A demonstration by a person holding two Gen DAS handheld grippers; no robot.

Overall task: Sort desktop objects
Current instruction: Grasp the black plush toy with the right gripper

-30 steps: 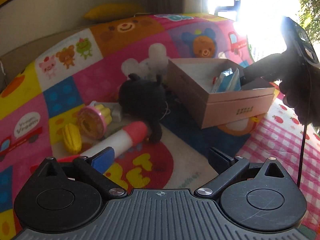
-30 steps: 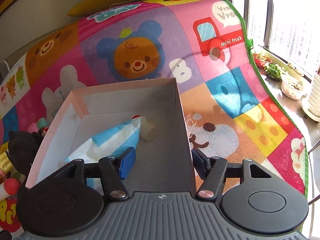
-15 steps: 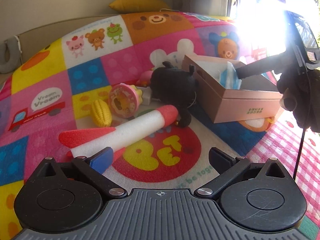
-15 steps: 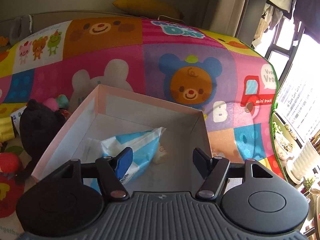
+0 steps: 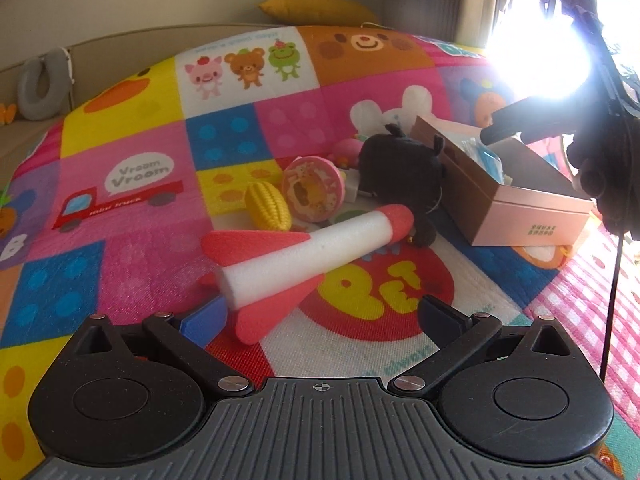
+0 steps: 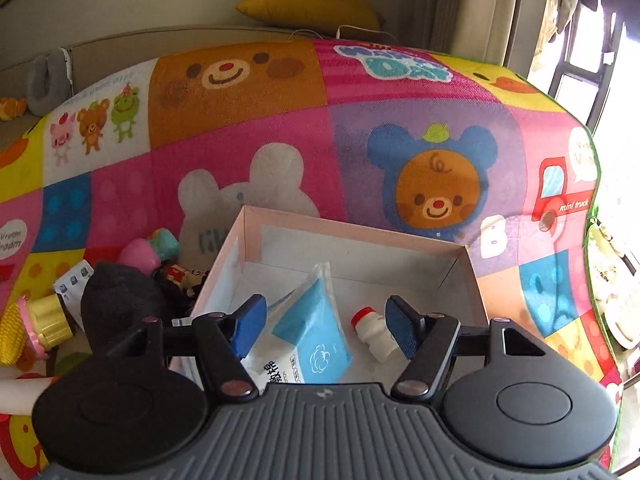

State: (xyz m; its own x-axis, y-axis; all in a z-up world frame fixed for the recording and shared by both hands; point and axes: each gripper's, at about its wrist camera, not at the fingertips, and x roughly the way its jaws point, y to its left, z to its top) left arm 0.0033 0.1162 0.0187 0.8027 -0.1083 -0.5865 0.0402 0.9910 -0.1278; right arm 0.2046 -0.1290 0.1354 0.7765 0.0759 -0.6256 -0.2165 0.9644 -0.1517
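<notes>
Foam rocket (image 5: 308, 256) is lying across the left claw's (image 5: 320, 316) path; black plush (image 5: 400, 168) is crowding the box (image 5: 532, 216), whose open top is offering clearance.

**A lived-in home, set up for a child**

This is a room in a home. A bright patchwork play mat (image 6: 280, 128) printed with bears, a rabbit and a "mini truck" covers the floor, and toys lie scattered on it: a foam rocket (image 5: 308, 252), a toy corn cob (image 5: 267, 206), a black plush animal (image 5: 400, 164). A beige sofa (image 6: 180, 38) runs along the back wall, with a yellow cushion (image 6: 308, 6) and a grey neck pillow (image 6: 48, 80) on it. Laundry (image 6: 566, 0) hangs by the sunlit window, and potted plants (image 6: 612, 276) sit outside the mat's edge.
</notes>
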